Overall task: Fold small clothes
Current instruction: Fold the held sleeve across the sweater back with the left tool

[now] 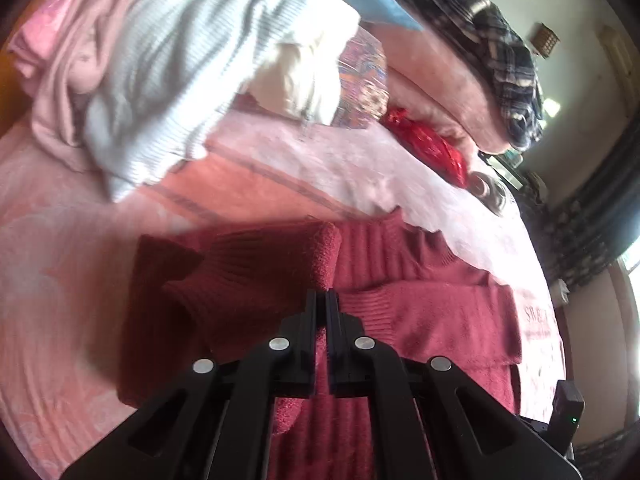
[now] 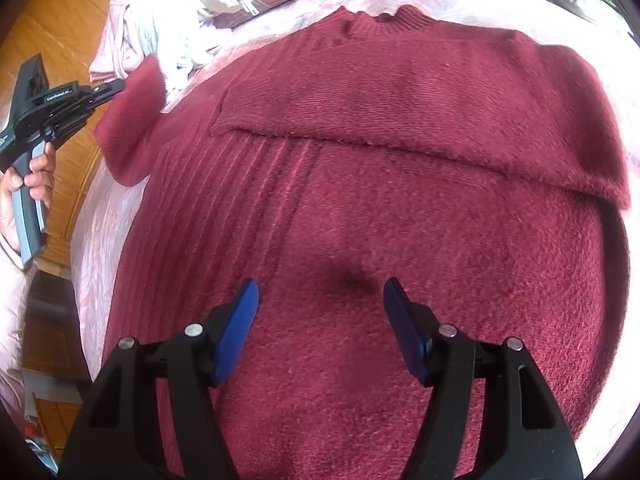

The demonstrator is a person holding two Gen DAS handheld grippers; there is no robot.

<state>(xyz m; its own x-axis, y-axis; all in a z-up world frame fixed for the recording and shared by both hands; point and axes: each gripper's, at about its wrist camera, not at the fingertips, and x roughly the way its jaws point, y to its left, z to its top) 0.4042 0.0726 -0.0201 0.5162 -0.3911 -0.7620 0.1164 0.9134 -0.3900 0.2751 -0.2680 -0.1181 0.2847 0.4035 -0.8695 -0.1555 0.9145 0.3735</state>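
Left wrist view: the left gripper point(image 1: 325, 300) is pinching a fold of the maroon sweater point(image 1: 420, 312), its 2 black fingers point(image 1: 310, 312) pressed together on the fuzzy sleeve cloth rising between them. The sweater is lying on the pink bedspread point(image 1: 60, 280), with its ribbed collar toward the far side. Beyond the sweater, a white ribbed garment point(image 1: 192, 60) is sitting heaped on a pale pink garment point(image 1: 68, 80), and a red bag point(image 1: 432, 148) is resting further right, under a plaid cloth point(image 1: 492, 48) topping a pink pile.

Right wrist view: the right gripper point(image 2: 320, 304) is hovering over the sweater point(image 2: 400, 240) with its 2 blue-padded fingers point(image 2: 240, 320) spread wide, gripping nothing. One sleeve is lying folded across the sweater's chest. At the sweater's left edge, the left gripper point(image 2: 116, 86) is lifting the other sleeve, the person's hand point(image 2: 28, 184) squeezing its handle. The wooden floor point(image 2: 60, 20) is showing left of the sweater.
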